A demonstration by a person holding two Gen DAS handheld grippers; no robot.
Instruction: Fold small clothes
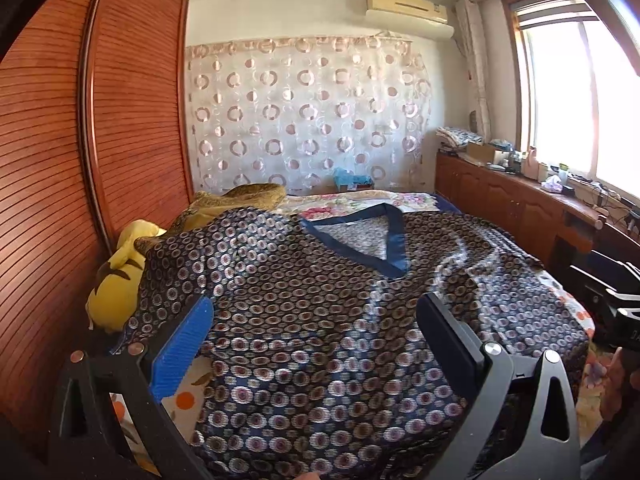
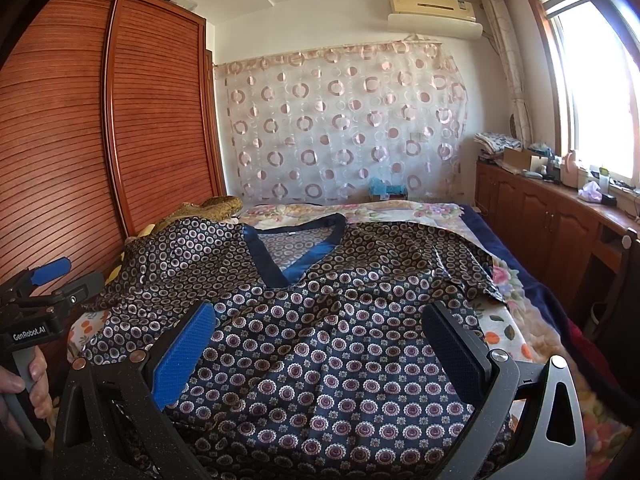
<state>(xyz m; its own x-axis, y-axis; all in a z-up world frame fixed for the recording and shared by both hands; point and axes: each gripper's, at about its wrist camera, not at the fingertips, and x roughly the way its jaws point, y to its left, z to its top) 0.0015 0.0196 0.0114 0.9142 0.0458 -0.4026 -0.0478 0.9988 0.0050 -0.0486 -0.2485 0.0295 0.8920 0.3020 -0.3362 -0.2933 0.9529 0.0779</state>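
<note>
From the left wrist camera, a dark blue shirt with little round flower dots lies spread flat on the bed. Its blue V-shaped collar points toward the camera. The left gripper hangs just over the bottom part of the shirt. Its fingers are spread wide apart and hold nothing. A yellow stuffed toy sits at the left side of the bed, next to the brown wardrobe. One sleeve of the shirt lies against the toy. A curtain with circles hangs on the far wall. A bright window is on the right, over a long wooden bench with many small things on it.

From the right wrist camera, the same shirt covers the near part of the bed. The right gripper is over the shirt's lower half. Its fingers are also wide apart, with nothing between them. At the far left, a hand holds the grey handle of the left gripper, and one blue finger pad shows there. That gripper sits beside the left sleeve. The collar lies past the fingers, in the middle.
</note>
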